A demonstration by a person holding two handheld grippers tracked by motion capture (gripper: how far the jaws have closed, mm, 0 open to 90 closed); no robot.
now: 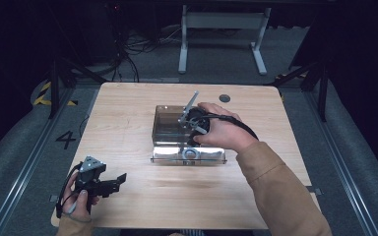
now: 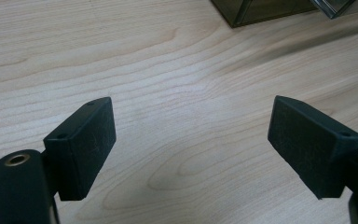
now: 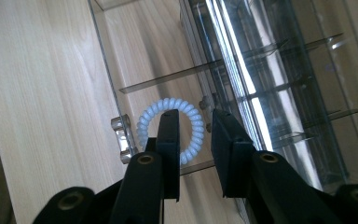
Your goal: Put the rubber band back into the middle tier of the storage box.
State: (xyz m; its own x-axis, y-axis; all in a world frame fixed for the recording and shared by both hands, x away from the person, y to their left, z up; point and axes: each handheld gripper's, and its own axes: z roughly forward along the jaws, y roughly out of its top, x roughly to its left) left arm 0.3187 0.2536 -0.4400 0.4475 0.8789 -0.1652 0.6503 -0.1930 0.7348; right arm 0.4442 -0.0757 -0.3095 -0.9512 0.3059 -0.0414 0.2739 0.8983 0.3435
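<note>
A: Starting at our left, the left gripper [image 1: 120,179] rests low on the wooden table [image 1: 128,108] near its front edge, well apart from the box. In the left gripper view its jaws stand wide apart over bare wood, holding nothing.

B: Agreed. Moving right, we come to the clear compartment box [image 1: 165,129] in the middle of the table, with its lid [image 1: 211,156] folded down toward us. It looks like thin hard plastic, so we judge it light, slick, and liable to slide or crack if pushed.

A: And the right gripper [image 3: 193,135] hangs over the open box. Its jaws are nearly closed, with a narrow gap between them. One jaw reaches through the middle of the spiral hair tie [image 3: 170,130], the other sits outside the ring.

B: Is the tie pinched?

A: We can't tell for sure; the coil's right side passes between the jaws, but the gap looks wider than the coil.

B: The tie lies in a compartment at the box's end, just beside the metal clasp [image 3: 123,135]. We expect it to be very light, springy and a bit slippery, and not fragile.

A: So we would take it across one strand of the ring, as the jaws now straddle it, squeezing firmly since the coil will flex.
</note>
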